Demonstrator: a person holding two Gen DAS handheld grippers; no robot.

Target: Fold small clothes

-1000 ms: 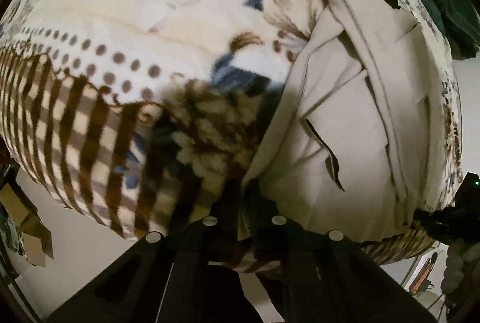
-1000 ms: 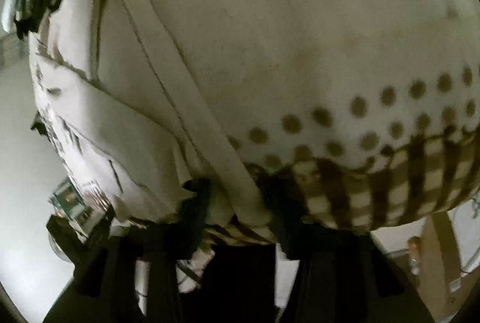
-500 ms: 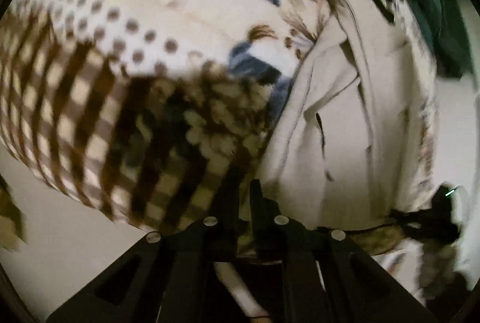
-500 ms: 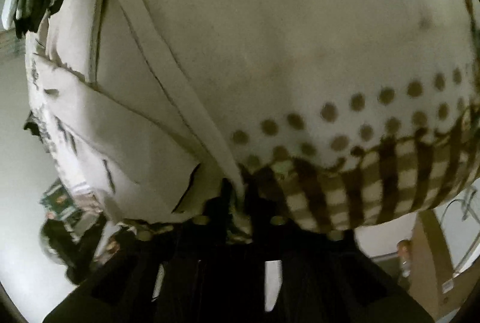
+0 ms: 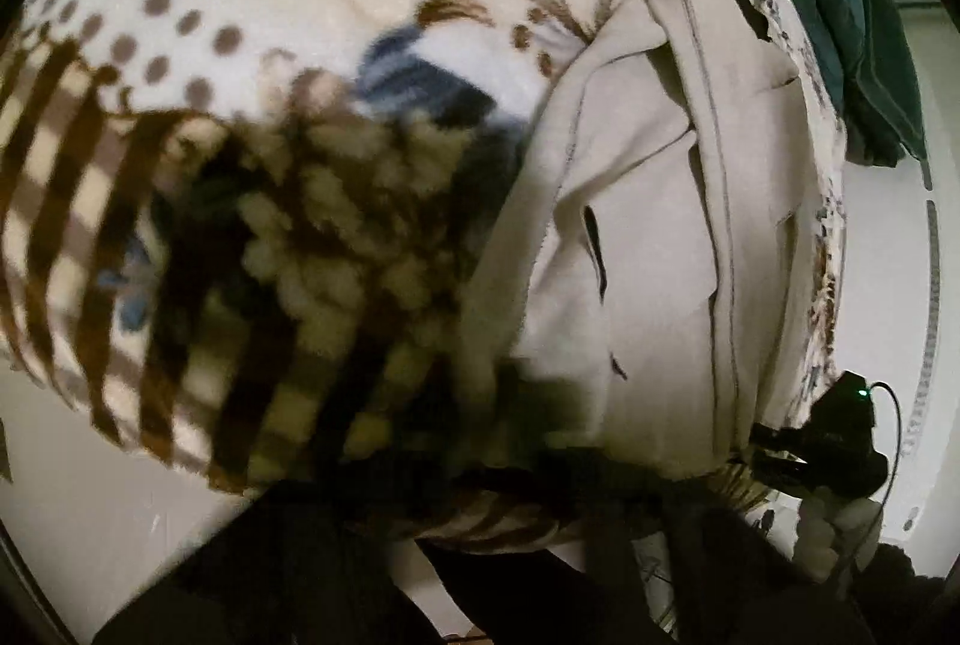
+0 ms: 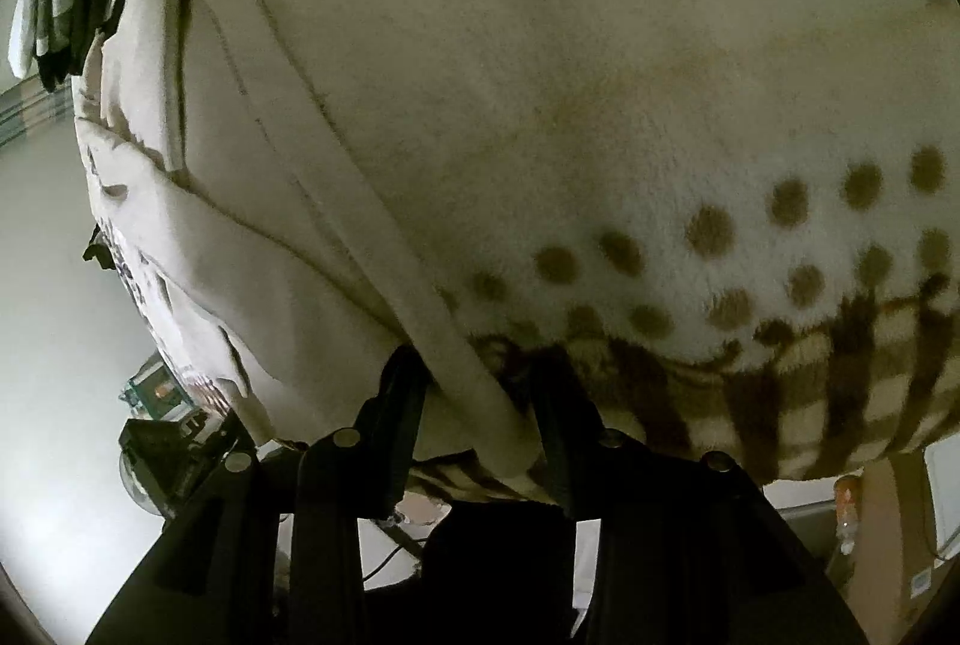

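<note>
A fleecy blanket (image 5: 252, 63) with brown dots, checks and blue flowers fills the left wrist view; bare pale floor (image 5: 90, 471) lies past its lower edge. The beige garment (image 5: 654, 237), smooth woven cloth with stitched seams and a slit pocket, lies flat on the blanket's right part, its hem at the blanket's edge. The left gripper (image 5: 510, 471) is blurred at that hem; I cannot tell its state. The right gripper (image 6: 480, 393) stands wide, one garment band (image 6: 420, 309) between its fingers (image 6: 399, 393), unpinched.
</note>
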